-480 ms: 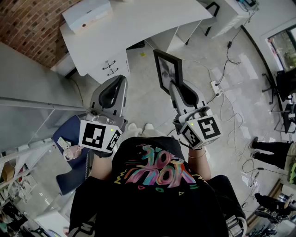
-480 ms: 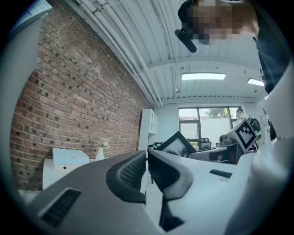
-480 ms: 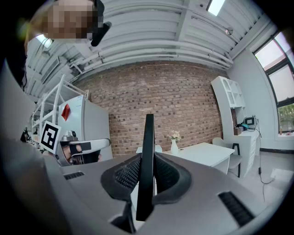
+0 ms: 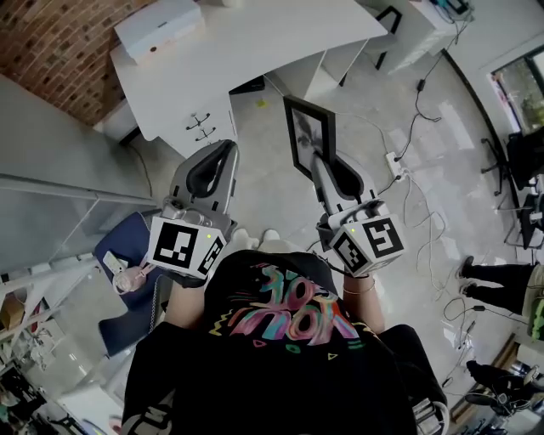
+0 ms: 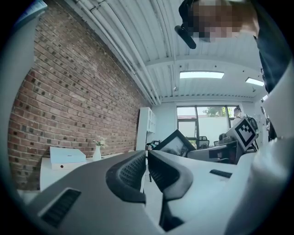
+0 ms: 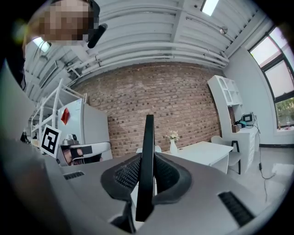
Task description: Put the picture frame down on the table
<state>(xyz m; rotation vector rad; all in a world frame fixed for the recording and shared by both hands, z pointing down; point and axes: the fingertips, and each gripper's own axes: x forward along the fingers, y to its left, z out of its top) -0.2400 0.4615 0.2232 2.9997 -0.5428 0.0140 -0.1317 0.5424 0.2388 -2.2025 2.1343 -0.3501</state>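
Note:
A black picture frame (image 4: 308,134) with a grey photo hangs above the floor in the head view, short of the white table (image 4: 255,42). My right gripper (image 4: 324,163) is shut on its lower edge; in the right gripper view the frame (image 6: 147,160) stands edge-on between the jaws of the right gripper (image 6: 146,173). My left gripper (image 4: 225,153) is at the left, near the table's drawer unit, shut with nothing in it. The left gripper view shows the left gripper (image 5: 146,166) with jaws together and the frame (image 5: 174,143) off to the right.
A white box (image 4: 160,24) lies on the table's left end, and a small vase of flowers (image 6: 172,142) stands on it. A white chair (image 6: 232,153) sits at the table's right end. Cables and a power strip (image 4: 398,160) lie on the floor at the right.
Both grippers have moved slightly forward toward the table, the left one a bit more. The frame stays held in the right gripper.

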